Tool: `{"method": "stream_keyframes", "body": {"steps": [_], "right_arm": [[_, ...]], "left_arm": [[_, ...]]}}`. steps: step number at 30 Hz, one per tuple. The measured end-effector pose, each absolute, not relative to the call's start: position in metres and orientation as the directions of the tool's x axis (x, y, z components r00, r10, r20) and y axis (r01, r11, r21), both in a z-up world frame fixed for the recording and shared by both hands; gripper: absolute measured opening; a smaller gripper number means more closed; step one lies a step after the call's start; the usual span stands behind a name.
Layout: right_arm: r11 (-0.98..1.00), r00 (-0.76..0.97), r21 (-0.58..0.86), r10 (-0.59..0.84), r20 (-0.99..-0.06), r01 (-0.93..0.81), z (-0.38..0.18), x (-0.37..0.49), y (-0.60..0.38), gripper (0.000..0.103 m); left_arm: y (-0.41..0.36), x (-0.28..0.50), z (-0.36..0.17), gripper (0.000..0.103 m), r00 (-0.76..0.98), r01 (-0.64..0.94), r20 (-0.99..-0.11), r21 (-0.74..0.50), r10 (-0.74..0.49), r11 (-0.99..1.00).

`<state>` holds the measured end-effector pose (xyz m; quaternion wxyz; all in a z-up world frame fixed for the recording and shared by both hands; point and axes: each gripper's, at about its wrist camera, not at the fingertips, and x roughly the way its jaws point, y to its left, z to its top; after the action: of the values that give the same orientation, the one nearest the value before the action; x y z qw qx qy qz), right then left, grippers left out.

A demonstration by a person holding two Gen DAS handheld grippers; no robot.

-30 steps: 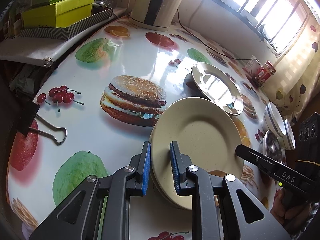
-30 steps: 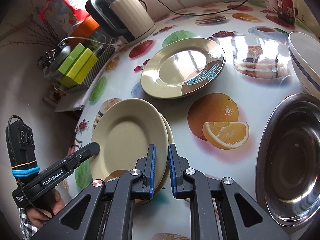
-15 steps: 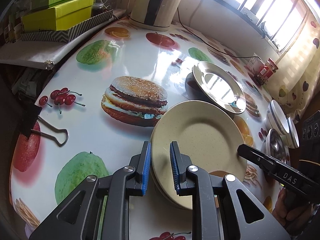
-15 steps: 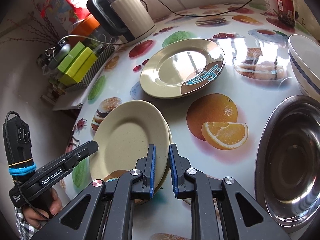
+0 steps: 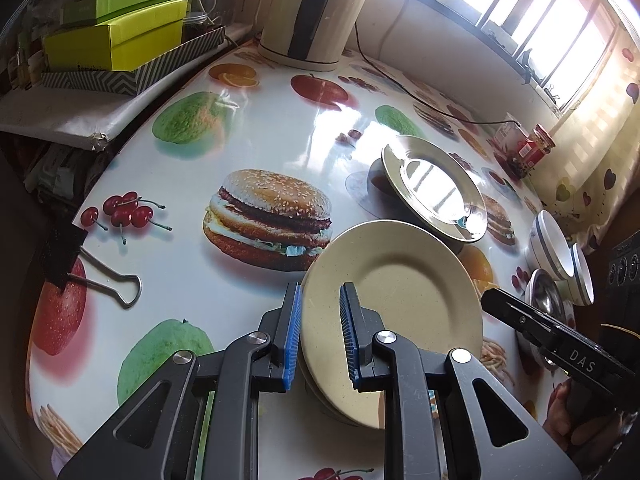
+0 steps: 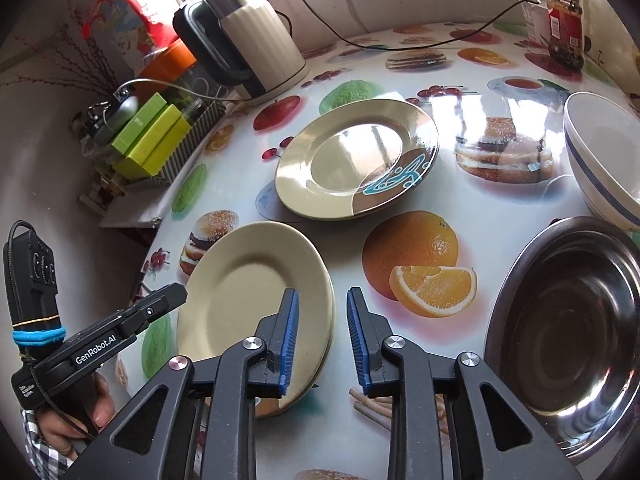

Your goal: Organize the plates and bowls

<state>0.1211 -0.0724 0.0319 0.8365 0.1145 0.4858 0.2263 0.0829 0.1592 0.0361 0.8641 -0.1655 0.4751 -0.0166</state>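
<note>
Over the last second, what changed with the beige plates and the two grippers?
The right hand-held gripper is opening: its pads have come off the rim of the beige plates, which now lie flat on the stack. The left hand-held gripper stays clamped on the opposite rim. The patterned plate and bowls are unmoved.

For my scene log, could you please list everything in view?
beige plates: two, stacked, near table edge
glossy plate: one, cream with brown-teal patch, mid-table
white bowls: two, blue-banded, right side
steel bowl: one, silver, beside white bowls
kettle: one, cream-black, table back
green boxes: several, striped tray beside table
binder clip: one, black, left edge
red jar: one, table's far end
table: one, fruit-and-burger print
left gripper: black, blue pads, gripping beige plates' rim
right gripper: black, blue pads, opening, rim between jaws
</note>
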Motion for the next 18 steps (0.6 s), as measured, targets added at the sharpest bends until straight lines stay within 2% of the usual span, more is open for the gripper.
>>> {"method": "stream_keyframes", "body": {"steps": [18], "right_arm": [[0.887, 0.471, 0.396, 0.462, -0.752, -0.237, 0.045, 0.139, -0.083, 0.032]], "left_arm": [[0.142, 0.108, 0.053, 0.020, 0.555, -0.097, -0.820, -0.227, -0.137, 0.969]]}}
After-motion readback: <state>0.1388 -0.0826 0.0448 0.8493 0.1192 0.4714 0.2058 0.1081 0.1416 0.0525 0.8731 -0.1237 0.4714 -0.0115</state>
